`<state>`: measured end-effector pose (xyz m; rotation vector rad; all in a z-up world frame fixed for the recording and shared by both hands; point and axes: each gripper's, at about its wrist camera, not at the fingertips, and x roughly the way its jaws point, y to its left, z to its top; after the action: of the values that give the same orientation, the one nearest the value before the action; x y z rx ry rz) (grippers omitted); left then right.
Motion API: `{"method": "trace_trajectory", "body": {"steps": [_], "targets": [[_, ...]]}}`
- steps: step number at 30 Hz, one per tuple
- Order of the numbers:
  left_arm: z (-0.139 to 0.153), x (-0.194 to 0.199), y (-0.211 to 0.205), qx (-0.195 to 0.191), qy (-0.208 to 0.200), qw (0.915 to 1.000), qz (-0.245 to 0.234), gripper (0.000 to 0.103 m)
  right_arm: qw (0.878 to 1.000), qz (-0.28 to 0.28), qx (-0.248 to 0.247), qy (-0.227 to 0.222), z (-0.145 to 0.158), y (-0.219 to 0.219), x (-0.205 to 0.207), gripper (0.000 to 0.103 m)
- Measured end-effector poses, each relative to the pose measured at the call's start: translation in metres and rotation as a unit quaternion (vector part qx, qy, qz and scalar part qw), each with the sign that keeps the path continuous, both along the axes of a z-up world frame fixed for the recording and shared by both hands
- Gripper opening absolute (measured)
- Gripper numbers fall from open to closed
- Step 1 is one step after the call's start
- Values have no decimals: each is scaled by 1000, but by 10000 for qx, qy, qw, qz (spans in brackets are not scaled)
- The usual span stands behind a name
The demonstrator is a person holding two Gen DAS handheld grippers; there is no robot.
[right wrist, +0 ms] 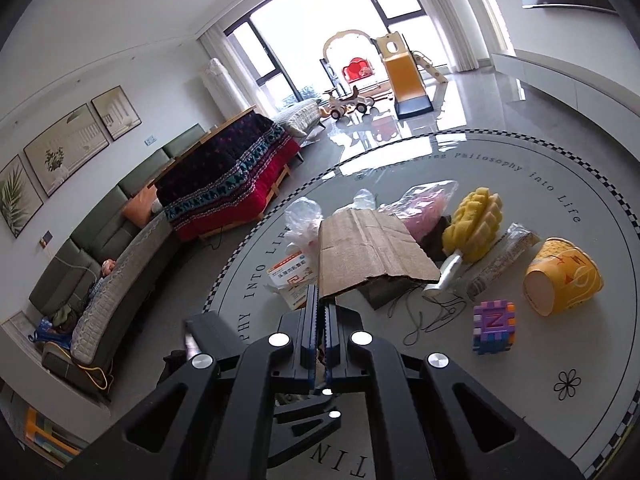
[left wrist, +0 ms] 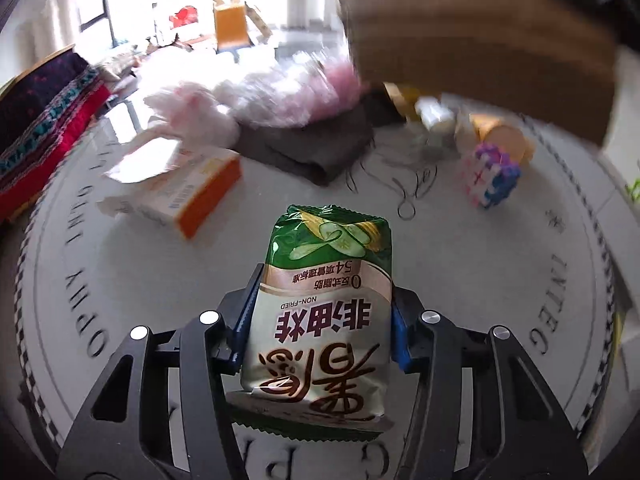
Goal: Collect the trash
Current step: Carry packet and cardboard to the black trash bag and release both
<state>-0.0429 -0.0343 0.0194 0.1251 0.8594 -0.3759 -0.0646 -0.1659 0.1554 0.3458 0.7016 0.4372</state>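
A green and cream snack bag [left wrist: 320, 320] lies lengthwise between the blue pads of my left gripper [left wrist: 324, 292], just above the round white table [left wrist: 500, 280]. Both pads press on the bag's sides. My right gripper [right wrist: 322, 300] is shut on the near corner of a flat piece of brown cardboard [right wrist: 368, 248] and holds it up over the table. In the left wrist view that cardboard [left wrist: 480, 40] is a blurred brown slab at the top right.
On the table lie an orange and white box [left wrist: 188, 196], a grey cloth [left wrist: 312, 148], pink and clear plastic bags [left wrist: 280, 92], a foam cube [right wrist: 494, 326], a yellow paper cup [right wrist: 564, 276] and a yellow sponge [right wrist: 478, 224]. A sofa [right wrist: 100, 256] stands to the left.
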Motion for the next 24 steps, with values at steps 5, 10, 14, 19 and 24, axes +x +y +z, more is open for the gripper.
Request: {"method": "trace_trajectory", "body": {"steps": [5,10,14,19,24], "targets": [[23,-25,51,-192,-256,9984,461,51,9993,364,-40,-27,1,40,-3,3],[31,-55,114,-239,-369,9934,1056,51,9957,927,-18,-41,0,100,-7,3],[36,-82,163,-246,-442,9860,1590,51,9884,1520,27,38,-1,159,-10,3],[35,-123,249,-364,-474,9623,2654,51,9717,2359,-11,134,-4,241,-20,3],[22,-162,334,-243,-385,9244,3787,51,9475,3183,-194,247,-12,330,-35,3]]}}
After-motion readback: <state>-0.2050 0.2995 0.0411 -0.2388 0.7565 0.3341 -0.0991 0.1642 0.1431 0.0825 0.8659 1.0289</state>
